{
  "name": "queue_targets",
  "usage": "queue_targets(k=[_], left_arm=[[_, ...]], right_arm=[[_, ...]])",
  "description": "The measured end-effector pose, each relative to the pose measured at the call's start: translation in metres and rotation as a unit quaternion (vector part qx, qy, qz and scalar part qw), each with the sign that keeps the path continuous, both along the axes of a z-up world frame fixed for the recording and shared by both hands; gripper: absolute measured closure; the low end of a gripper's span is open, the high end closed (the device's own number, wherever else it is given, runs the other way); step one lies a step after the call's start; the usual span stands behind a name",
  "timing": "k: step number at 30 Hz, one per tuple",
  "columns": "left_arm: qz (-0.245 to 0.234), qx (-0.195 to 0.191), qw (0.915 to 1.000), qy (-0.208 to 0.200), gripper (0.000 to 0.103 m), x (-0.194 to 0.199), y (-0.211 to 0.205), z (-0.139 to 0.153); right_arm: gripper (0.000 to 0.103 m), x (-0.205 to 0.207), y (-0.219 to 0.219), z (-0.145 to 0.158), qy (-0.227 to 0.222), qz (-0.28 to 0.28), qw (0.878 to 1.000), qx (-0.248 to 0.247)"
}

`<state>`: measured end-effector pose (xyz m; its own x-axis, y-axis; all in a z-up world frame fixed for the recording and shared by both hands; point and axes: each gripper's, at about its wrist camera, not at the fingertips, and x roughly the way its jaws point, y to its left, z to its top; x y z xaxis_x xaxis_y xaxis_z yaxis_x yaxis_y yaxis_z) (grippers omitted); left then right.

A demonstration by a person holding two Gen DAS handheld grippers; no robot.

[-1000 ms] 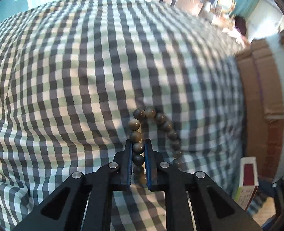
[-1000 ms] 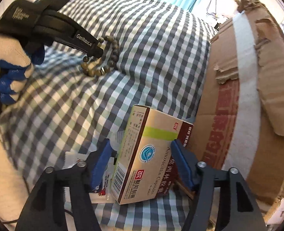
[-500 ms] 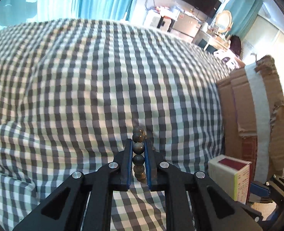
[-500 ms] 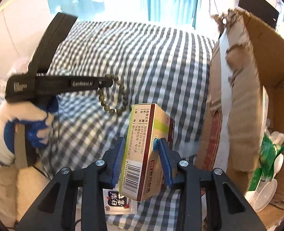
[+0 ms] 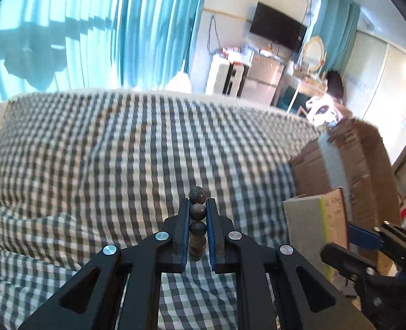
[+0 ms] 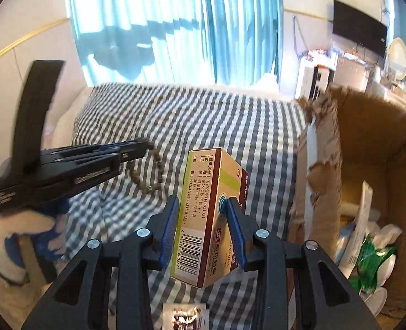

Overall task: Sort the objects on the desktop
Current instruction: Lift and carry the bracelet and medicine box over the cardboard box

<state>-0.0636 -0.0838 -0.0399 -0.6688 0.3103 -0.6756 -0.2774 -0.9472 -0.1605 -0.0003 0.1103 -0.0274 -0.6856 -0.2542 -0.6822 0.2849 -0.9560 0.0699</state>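
The left hand-held gripper [image 5: 197,206] is clenched on a bead bracelet [image 6: 148,174] dangling half-hidden below its jaws, while the right hand-held gripper [image 6: 203,211], jaws just closed, grasps a medicine box [image 6: 203,220] beside a cardboard box [image 6: 367,151] of blurred clutter.

Bright backlit daylight, fisheye warp, slight blur

Bead bracelet [image 5: 197,211]: polished, glossy dark beads. Medicine box [image 6: 208,214]: smooth printed card. Checked bedspread [image 5: 120,151]: matt woven cloth; cardboard box [image 6: 367,148]: rough, torn.
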Motion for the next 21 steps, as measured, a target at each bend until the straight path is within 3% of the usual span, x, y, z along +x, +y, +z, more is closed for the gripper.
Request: queue_targets(k=[7, 13, 18, 21], left_arm=[[0.019, 0.005, 0.997, 0.075, 0.093, 0.035, -0.014, 0.065], [0.033, -0.003, 0.9896, 0.14, 0.093, 0.07, -0.02, 0.107], [0.04, 0.003, 0.9837, 0.175, 0.093, 0.085, -0.009, 0.134], [0.036, 0.012, 0.9837, 0.176, 0.092, 0.088, -0.007, 0.141]], right_arm=[[0.068, -0.006, -0.011, 0.02, 0.059, 0.0, 0.998, -0.014], [0.068, -0.007, -0.022, 0.042, 0.112, -0.009, 0.994, -0.01], [0.068, -0.006, -0.022, 0.059, 0.14, -0.01, 0.99, -0.017], [0.068, -0.001, -0.021, 0.07, 0.157, -0.01, 0.987, -0.024]])
